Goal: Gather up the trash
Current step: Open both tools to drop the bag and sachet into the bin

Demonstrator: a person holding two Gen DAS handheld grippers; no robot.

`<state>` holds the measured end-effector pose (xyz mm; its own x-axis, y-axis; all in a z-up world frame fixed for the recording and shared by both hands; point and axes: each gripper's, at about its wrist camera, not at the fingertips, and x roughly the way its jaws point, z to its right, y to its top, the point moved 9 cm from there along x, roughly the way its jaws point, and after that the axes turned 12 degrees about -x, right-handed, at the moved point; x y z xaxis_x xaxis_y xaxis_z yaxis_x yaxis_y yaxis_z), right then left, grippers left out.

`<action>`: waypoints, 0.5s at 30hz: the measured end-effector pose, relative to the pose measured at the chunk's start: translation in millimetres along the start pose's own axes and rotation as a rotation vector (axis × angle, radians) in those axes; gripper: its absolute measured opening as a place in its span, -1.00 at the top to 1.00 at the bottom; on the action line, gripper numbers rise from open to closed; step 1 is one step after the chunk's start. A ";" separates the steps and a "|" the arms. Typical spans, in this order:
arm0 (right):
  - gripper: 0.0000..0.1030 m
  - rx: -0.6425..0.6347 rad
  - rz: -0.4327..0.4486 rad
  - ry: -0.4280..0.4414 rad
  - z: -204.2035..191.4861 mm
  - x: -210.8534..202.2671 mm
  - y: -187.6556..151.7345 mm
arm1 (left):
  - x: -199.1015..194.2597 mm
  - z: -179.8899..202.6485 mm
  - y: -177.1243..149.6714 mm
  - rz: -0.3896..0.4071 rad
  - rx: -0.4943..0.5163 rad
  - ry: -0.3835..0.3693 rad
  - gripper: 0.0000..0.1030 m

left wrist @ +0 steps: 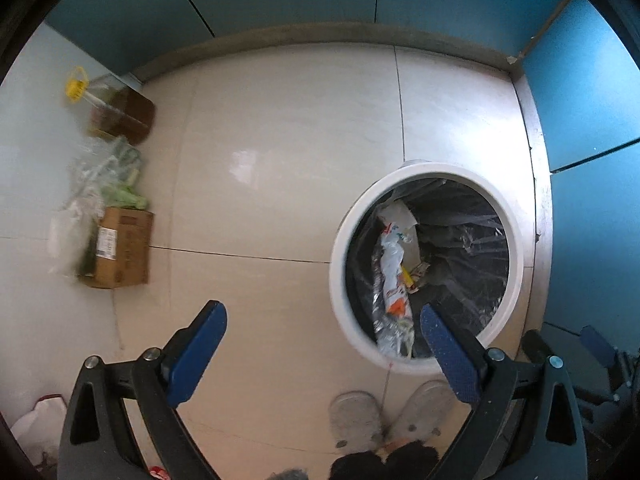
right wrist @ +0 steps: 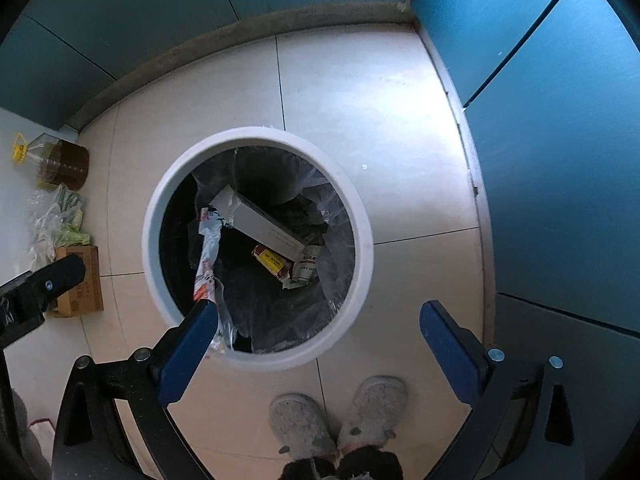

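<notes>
Both the left gripper and right gripper stand wide and empty above the white bin at frame centre, where the long wrapper leaning on the liner may snag or spill if disturbed.

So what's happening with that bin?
A person in grey slippers stands over a white bin with a dark bag inside. They hold a left gripper and a right gripper, both open and empty. A long wrapper, a white box and other trash already lie in the bin.
</notes>
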<state>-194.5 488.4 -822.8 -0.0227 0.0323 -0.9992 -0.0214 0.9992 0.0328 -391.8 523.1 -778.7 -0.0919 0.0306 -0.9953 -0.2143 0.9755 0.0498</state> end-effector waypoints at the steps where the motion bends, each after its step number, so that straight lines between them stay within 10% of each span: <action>1: -0.98 -0.001 0.000 -0.002 -1.6 -10.4 -2.0 | -13.5 -5.4 -2.4 0.003 0.004 0.005 -0.92; 15: -0.98 -0.008 0.064 0.008 -27.2 -221.6 -43.2 | -204.9 -46.0 -55.4 0.054 -0.020 -0.020 -0.92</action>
<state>-215.7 437.5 -602.3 -0.0328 0.0959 -0.9949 -0.0281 0.9949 0.0968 -405.9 452.8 -573.7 -0.0849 0.0878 -0.9925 -0.2287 0.9678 0.1052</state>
